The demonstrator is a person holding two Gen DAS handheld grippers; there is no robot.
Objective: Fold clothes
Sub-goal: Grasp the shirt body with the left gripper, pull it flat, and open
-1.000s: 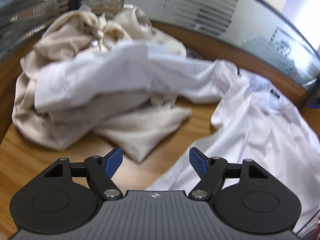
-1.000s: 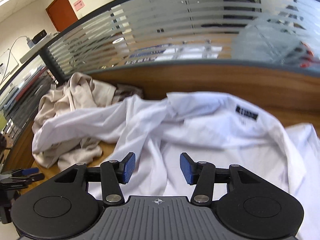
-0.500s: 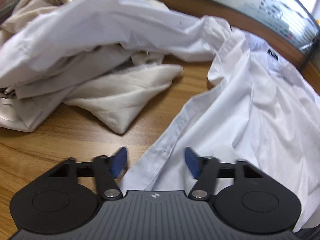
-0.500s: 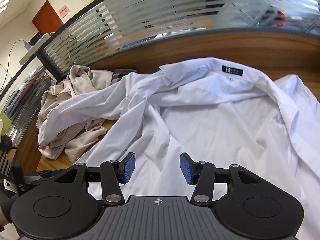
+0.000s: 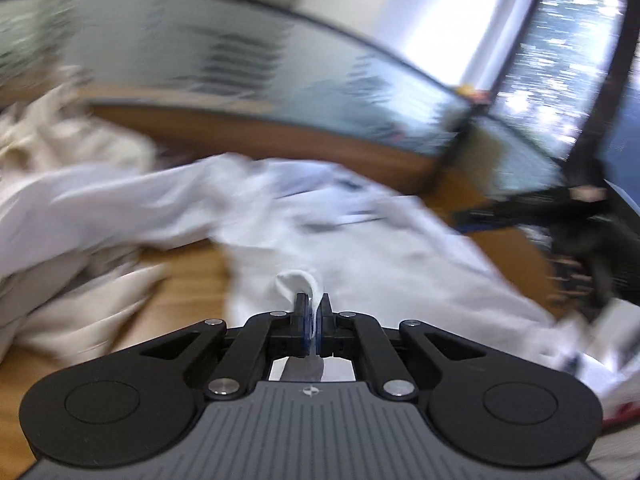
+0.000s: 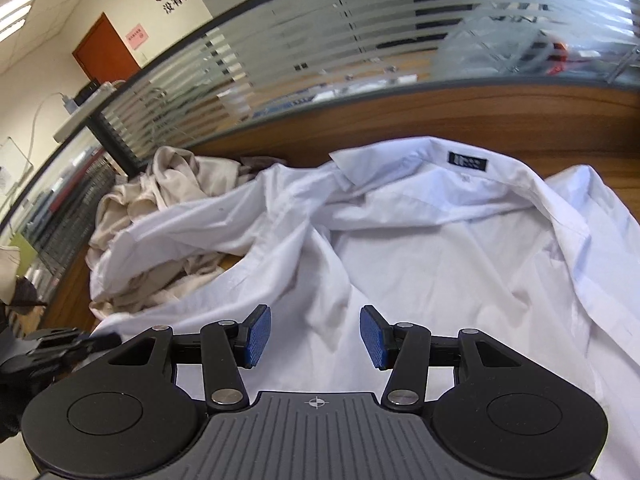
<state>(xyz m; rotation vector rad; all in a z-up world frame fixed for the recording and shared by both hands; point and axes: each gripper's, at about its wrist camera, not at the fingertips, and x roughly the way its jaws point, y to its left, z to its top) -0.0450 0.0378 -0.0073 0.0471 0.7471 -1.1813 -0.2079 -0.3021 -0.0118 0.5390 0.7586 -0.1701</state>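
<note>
A white collared shirt (image 6: 440, 248) lies spread on the wooden desk, collar and dark label at the far side. My left gripper (image 5: 313, 312) is shut on a pinched fold of the white shirt (image 5: 360, 248) at its front edge; the left wrist view is blurred by motion. That left gripper (image 6: 60, 350) also shows at the lower left of the right wrist view, at the shirt's hem. My right gripper (image 6: 315, 334) hovers over the shirt's lower middle, open, with nothing between its blue pads.
A crumpled beige garment (image 6: 168, 200) lies heaped at the left, partly under the shirt's sleeve (image 6: 192, 236). A wooden ledge with a frosted glass partition (image 6: 360, 60) curves round the far side of the desk (image 5: 192, 276).
My left gripper came down to the shirt's front edge, shut on a fold of it and swung up and to the right. The right gripper drifted closer over the shirt, still open.
</note>
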